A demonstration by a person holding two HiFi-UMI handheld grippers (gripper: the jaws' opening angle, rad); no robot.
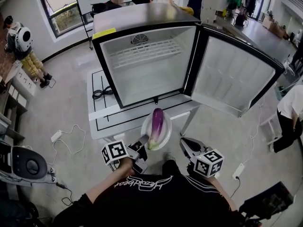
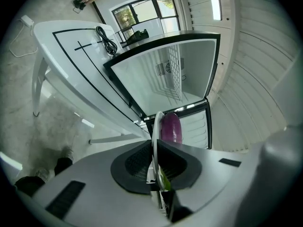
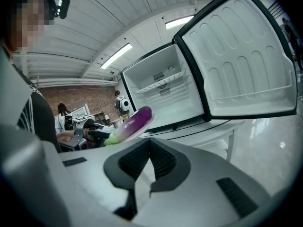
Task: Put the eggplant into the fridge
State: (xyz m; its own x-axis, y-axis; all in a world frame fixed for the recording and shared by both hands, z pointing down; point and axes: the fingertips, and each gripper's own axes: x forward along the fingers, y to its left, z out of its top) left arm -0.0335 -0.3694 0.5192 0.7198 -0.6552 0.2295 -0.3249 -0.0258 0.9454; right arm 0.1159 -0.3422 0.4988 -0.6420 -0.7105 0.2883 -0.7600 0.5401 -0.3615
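**Eggplant on a white plate, held before the open fridge**

From the left: a coiled black cable [image 1: 101, 93] lies on the white bench [image 1: 102, 119] beside the fridge [image 1: 137, 20]. Your left hand-held gripper [image 1: 143, 141] is clamped on the near rim of the plate [image 1: 166, 132], which it holds in the air in front of the bench edge. The plate carries one purple eggplant [image 1: 156, 126], lying lengthwise with its green end toward you. The fridge stands on the bench, and its white interior shows one wire shelf [image 1: 147, 51] high up. Your right hand-held gripper [image 1: 185, 143] is just right of the plate, its jaws closed with nothing between them. The fridge door [image 1: 236, 74] is swung wide open to the right.
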